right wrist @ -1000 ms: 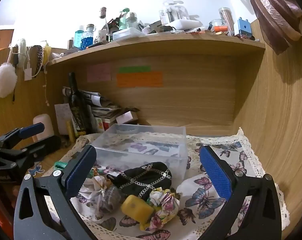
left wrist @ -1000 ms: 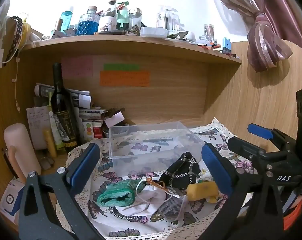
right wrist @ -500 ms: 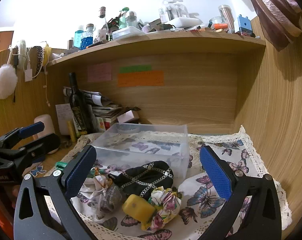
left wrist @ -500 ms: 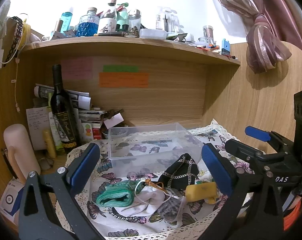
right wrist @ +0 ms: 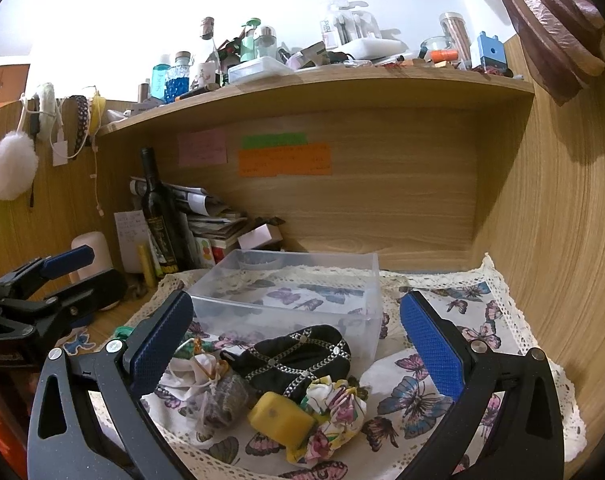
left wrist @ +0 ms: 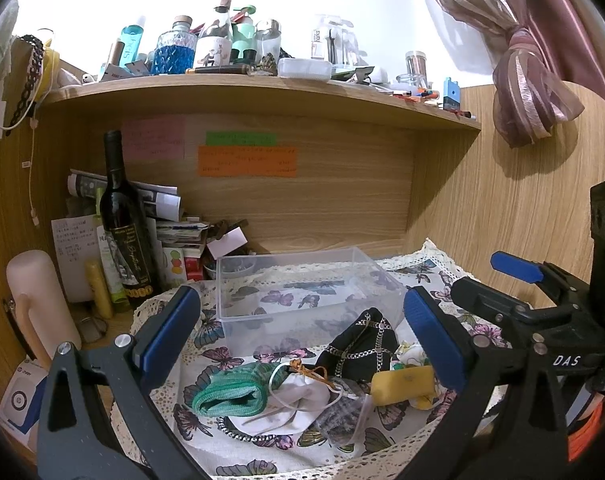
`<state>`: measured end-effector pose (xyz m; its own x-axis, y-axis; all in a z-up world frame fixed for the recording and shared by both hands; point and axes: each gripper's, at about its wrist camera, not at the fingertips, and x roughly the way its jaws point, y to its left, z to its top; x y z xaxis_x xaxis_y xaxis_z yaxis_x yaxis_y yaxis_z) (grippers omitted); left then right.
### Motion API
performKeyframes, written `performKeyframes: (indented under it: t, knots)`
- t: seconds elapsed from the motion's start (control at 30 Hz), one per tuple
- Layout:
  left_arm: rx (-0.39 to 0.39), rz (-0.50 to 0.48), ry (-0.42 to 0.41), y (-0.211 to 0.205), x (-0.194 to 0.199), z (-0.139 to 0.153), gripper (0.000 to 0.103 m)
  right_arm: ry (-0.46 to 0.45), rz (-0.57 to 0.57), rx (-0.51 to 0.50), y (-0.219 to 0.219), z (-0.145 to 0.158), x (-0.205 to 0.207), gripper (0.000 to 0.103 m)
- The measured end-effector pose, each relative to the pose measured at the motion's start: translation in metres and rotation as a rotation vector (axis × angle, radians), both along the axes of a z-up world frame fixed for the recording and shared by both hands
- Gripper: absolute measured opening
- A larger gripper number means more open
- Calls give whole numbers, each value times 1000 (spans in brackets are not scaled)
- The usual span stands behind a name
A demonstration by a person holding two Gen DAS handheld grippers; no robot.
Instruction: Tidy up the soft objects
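Soft objects lie in a pile on the butterfly cloth [left wrist: 206,360]: a green knitted roll [left wrist: 228,394], a white drawstring pouch [left wrist: 302,400], a black chained pouch [left wrist: 362,348] [right wrist: 298,356], a yellow sponge [left wrist: 402,384] [right wrist: 280,416], a grey mesh bag [right wrist: 222,396] and a floral scrunchie [right wrist: 334,408]. A clear empty plastic bin [left wrist: 302,292] [right wrist: 294,292] stands just behind them. My left gripper [left wrist: 302,344] is open above the pile. My right gripper [right wrist: 298,344] is open above the pile too; it also shows at the right of the left wrist view [left wrist: 514,280].
A wine bottle [left wrist: 122,224], papers and boxes [left wrist: 174,232] crowd the back left. A white cylinder [left wrist: 34,308] stands at the left. A shelf [left wrist: 262,92] full of bottles hangs above. Wooden walls close the back and right. A curtain [left wrist: 530,80] hangs at the upper right.
Both grippers have drifted slightly; the views shifted a little. The objects have not moved and both grippers stay open.
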<state>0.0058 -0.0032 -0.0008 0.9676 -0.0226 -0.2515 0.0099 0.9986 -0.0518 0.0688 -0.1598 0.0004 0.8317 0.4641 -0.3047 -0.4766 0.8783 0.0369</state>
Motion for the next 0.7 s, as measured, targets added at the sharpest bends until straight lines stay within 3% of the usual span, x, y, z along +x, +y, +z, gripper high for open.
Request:
performKeyframes:
  t: [0.7]
  knots:
    - [-3,-1,-18,-2,-4,1,103,-4,4,4,0,2,-2,103]
